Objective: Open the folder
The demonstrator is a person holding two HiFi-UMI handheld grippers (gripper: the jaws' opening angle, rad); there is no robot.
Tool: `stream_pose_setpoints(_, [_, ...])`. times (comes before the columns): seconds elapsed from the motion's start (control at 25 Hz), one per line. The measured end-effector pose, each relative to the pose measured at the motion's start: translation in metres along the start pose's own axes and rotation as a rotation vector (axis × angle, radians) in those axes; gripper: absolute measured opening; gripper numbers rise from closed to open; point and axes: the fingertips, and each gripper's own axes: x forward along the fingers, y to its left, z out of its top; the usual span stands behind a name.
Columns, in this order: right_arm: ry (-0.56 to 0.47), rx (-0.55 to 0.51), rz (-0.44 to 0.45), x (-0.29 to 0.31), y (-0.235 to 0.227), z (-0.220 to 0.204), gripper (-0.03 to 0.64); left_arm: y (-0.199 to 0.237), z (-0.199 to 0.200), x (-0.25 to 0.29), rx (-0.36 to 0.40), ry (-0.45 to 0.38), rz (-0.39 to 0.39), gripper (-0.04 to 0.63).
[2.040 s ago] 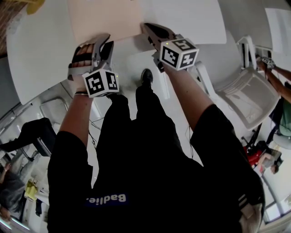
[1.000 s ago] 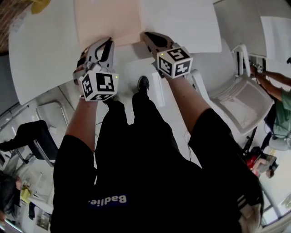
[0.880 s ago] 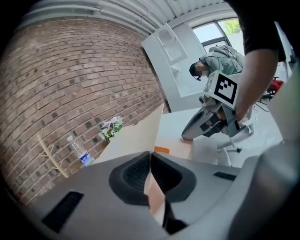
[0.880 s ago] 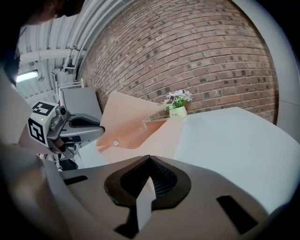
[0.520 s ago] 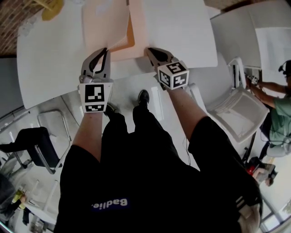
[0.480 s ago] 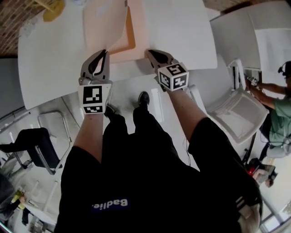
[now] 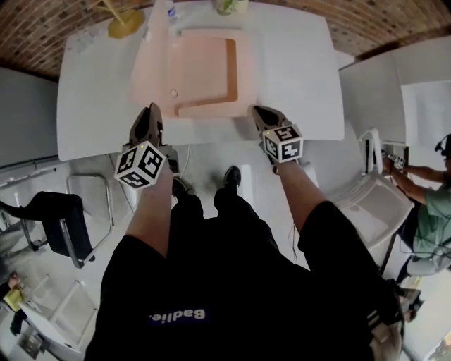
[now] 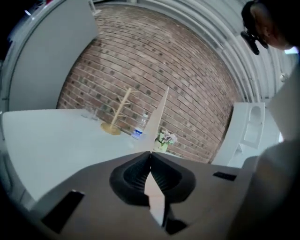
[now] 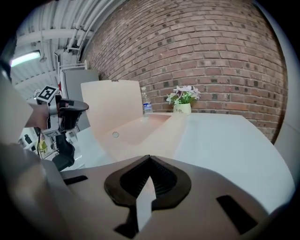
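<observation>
A pale pink folder lies on the white table, partly opened. Its front cover stands up nearly vertical over the left side, and the inner pocket and a round snap show. My left gripper is shut on the near edge of that cover, which appears edge-on as a thin sheet rising from the left gripper. At the table's front edge, my right gripper is shut on the folder's bottom sheet, which runs flat away from the right gripper.
A water bottle, a small flower pot and a yellow wooden stand sit at the table's far edge by the brick wall. A white chair and a seated person are at the right, a black chair at the left.
The left gripper has swung the cover up and to the left, rolling as it went, so the folder now stands partly opened. The right gripper stayed put at the front edge.
</observation>
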Motion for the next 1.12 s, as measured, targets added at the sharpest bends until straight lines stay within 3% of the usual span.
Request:
stream_pose_setpoints(0.16, [0.019,-0.023,-0.006,0.001,0.001,0.002,0.028,0.045,-0.002,-0.011,-0.143,-0.016,0.085,0.002])
stream_pose_setpoints(0.52, [0.069,-0.037,-0.036,0.004,0.003,0.001,0.028,0.103,-0.018,-0.019,-0.388,-0.032,0.158,0.002])
stream_pose_setpoints(1.12, [0.128,-0.048,-0.089,0.008,-0.006,0.004,0.028,0.181,-0.069,-0.021,-0.706,-0.01,0.267,0.003])
